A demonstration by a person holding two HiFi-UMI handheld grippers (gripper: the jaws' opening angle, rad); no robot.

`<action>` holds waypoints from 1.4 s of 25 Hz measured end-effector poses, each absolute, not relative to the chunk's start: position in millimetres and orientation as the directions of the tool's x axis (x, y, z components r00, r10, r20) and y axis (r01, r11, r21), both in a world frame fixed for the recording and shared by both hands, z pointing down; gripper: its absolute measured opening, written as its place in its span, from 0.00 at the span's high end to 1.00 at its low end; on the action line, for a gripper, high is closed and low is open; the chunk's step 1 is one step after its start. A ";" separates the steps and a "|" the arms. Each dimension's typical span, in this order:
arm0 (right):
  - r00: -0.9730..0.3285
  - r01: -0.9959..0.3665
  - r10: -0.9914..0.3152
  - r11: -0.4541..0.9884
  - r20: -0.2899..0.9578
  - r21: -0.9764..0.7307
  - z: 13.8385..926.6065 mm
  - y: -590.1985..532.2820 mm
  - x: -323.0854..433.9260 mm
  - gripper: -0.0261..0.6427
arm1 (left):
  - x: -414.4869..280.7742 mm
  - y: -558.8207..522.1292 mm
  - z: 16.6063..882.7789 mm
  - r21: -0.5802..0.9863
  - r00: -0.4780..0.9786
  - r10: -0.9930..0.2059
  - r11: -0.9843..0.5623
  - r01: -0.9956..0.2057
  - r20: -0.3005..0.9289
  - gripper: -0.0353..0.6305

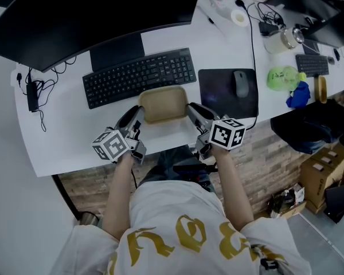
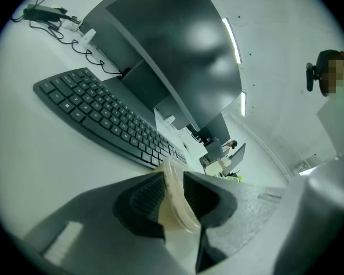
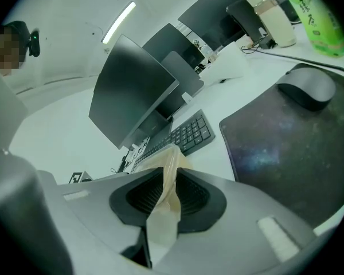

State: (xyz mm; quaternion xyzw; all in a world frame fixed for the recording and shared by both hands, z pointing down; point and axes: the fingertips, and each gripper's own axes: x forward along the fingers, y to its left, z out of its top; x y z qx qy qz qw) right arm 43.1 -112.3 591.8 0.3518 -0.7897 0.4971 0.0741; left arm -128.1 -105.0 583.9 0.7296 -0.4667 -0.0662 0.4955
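Translucent, glossy plastic tray (image 1: 163,103)

Head view: camera on person's head, facing steeply down from well above white desk (image 1: 51,136); keyboard (image 1: 139,76), monitor (image 1: 92,10) and mouse pad (image 1: 226,93) spread below.
Left gripper view: camera riding left gripper (image 1: 139,114), low over desk, close behind jaws, facing across keyboard toward monitor.
Right gripper view: camera riding right gripper (image 1: 190,109), equally low and close, mouse pad at its right.
All three share keyboard, monitor, beige tray (image 1: 163,103); mouse pad shows in head and right gripper views.
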 end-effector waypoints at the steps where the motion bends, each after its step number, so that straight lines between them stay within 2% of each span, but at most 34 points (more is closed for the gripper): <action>1: -0.742 -0.628 -0.483 0.261 0.464 -0.733 590.8 -112.4 43.0 0.83 | -127.9 -104.9 583.0 0.778 0.555 -0.746 -0.080 -0.623 0.368 0.79; 7: -0.744 -0.635 -0.476 0.282 0.470 -0.720 592.2 -110.4 40.7 0.82 | -126.6 -102.1 588.1 0.730 0.561 -0.715 -0.105 -0.676 0.417 0.80; 14: -0.737 -0.637 -0.477 0.254 0.478 -0.728 599.9 -107.2 46.6 0.78 | -122.9 -99.0 596.5 0.764 0.585 -0.693 -0.077 -0.640 0.421 0.69; 16: -0.742 -0.632 -0.471 0.255 0.477 -0.731 600.3 -105.9 45.5 0.78 | -122.4 -98.3 599.0 0.760 0.590 -0.681 -0.076 -0.645 0.433 0.69; 18: -0.743 -0.635 -0.465 0.260 0.482 -0.727 601.0 -104.9 43.6 0.78 | -123.0 -98.0 600.0 0.728 0.576 -0.672 -0.078 -0.681 0.465 0.76; 20: -0.741 -0.642 -0.459 0.269 0.490 -0.718 601.3 -104.0 41.4 0.78 | -123.9 -98.8 597.5 0.671 0.545 -0.671 -0.095 -0.736 0.503 0.77; 23: -0.733 -0.659 -0.453 0.285 0.508 -0.696 602.2 -102.4 38.8 0.79 | -121.8 -99.7 594.4 0.597 0.519 -0.660 -0.130 -0.791 0.544 0.77; 35: -0.698 -0.705 -0.452 0.297 0.555 -0.644 604.6 -101.0 41.5 0.79 | -117.9 -99.5 581.9 0.448 0.469 -0.648 -0.214 -0.868 0.600 0.76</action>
